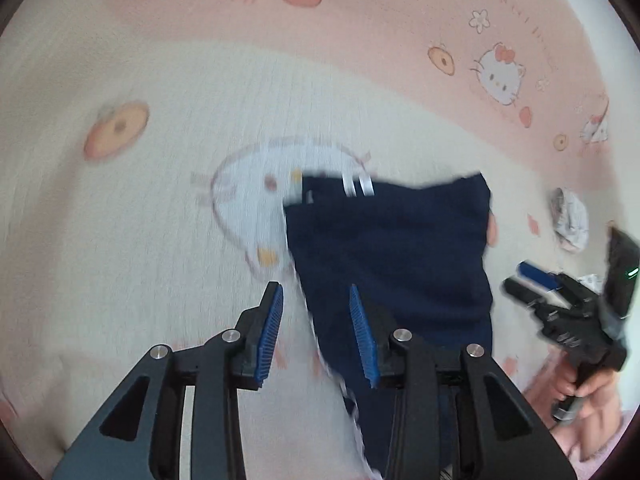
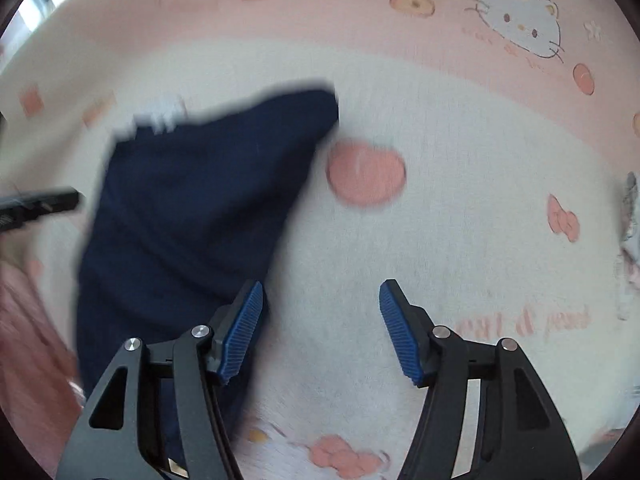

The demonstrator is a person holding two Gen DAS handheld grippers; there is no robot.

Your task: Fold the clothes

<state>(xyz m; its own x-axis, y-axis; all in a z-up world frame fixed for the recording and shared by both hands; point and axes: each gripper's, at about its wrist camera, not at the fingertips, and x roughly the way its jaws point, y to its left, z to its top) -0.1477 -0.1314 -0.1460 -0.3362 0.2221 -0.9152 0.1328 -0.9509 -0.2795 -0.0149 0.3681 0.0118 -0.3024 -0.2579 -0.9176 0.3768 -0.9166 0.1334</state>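
Both grippers are spread wide, holding nothing. The navy garment [image 1: 392,248] lies on the bed sheet [image 1: 160,208], its white-trimmed edge running between the left gripper [image 1: 316,300] fingers; right gripper [image 2: 320,300] has bare sheet ahead, garment on its left.

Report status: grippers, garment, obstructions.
Left gripper open, empty. Right gripper open, empty. Navy garment flat on the sheet. Small crumpled cloth off to the right, not blocking.
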